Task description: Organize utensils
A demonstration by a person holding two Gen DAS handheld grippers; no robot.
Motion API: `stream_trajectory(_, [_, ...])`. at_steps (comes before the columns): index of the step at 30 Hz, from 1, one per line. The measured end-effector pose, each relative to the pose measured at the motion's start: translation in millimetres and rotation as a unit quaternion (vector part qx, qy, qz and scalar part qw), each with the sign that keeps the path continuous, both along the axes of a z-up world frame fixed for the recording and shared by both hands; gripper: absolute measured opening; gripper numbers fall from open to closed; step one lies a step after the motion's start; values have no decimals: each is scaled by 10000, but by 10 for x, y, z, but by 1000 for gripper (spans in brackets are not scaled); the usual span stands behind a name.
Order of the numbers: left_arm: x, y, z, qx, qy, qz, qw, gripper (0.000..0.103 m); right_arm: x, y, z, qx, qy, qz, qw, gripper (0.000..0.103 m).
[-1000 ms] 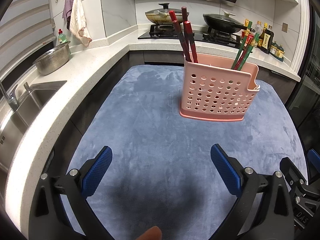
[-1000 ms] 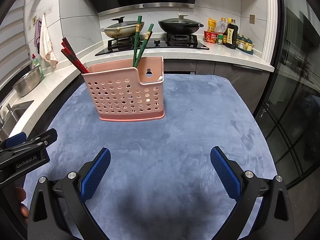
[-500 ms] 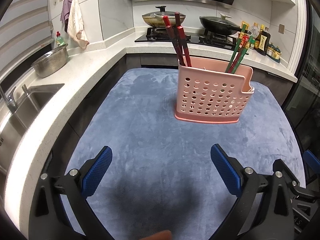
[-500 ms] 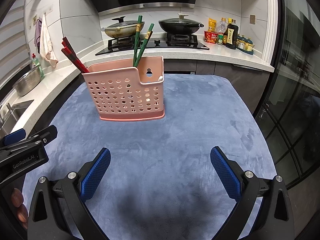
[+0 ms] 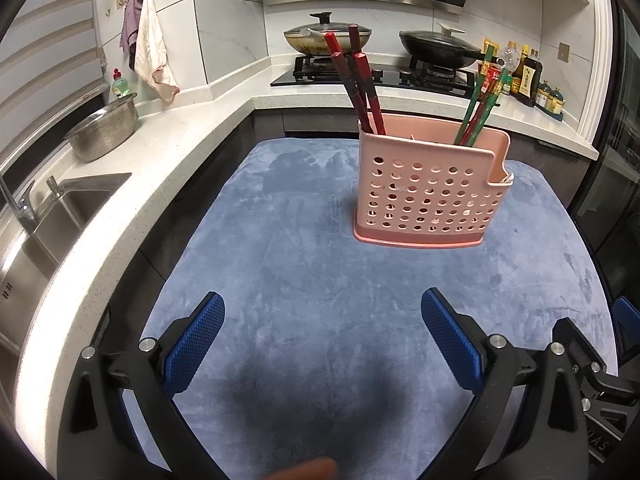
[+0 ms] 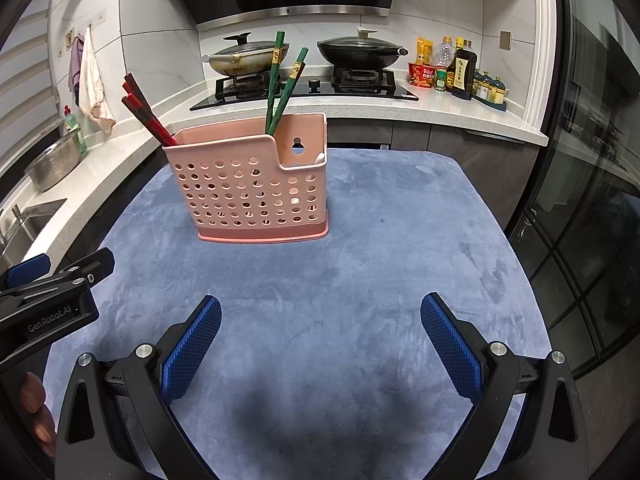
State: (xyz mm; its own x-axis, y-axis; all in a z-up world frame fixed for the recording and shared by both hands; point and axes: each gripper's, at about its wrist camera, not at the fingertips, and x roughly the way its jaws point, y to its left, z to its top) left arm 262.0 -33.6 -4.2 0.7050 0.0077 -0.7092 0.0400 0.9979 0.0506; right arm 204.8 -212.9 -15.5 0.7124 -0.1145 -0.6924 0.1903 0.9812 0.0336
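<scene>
A pink perforated utensil holder [image 5: 430, 192] [image 6: 256, 188] stands upright on a blue cloth [image 5: 320, 280] [image 6: 360, 280]. Red chopsticks [image 5: 360, 84] [image 6: 146, 116] lean out of its left end and green chopsticks [image 5: 478, 104] [image 6: 282, 84] out of its right part. My left gripper [image 5: 322, 338] is open and holds nothing, well short of the holder. My right gripper [image 6: 320, 340] is open too, with bare cloth between its blue pads [image 6: 192, 348]. The left gripper's body [image 6: 48, 304] shows at the left edge of the right wrist view.
A white counter [image 5: 120, 208] curves round the left and back, with a sink [image 5: 60, 216], a steel colander [image 5: 104, 128], a stove with two lidded pans [image 6: 304, 56] and bottles [image 6: 460, 66]. Glass doors [image 6: 592, 200] stand at the right.
The left gripper has drawn back and swung slightly, so the holder sits a little farther right in its view. The right gripper has barely moved. Both stay open.
</scene>
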Motion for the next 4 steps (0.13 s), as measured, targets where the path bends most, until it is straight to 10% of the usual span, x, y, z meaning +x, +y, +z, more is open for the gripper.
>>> stream_trajectory(4, [13, 4, -11, -37, 29, -67, 10000, 94, 1, -13, 1, 9, 1, -2, 10000, 96])
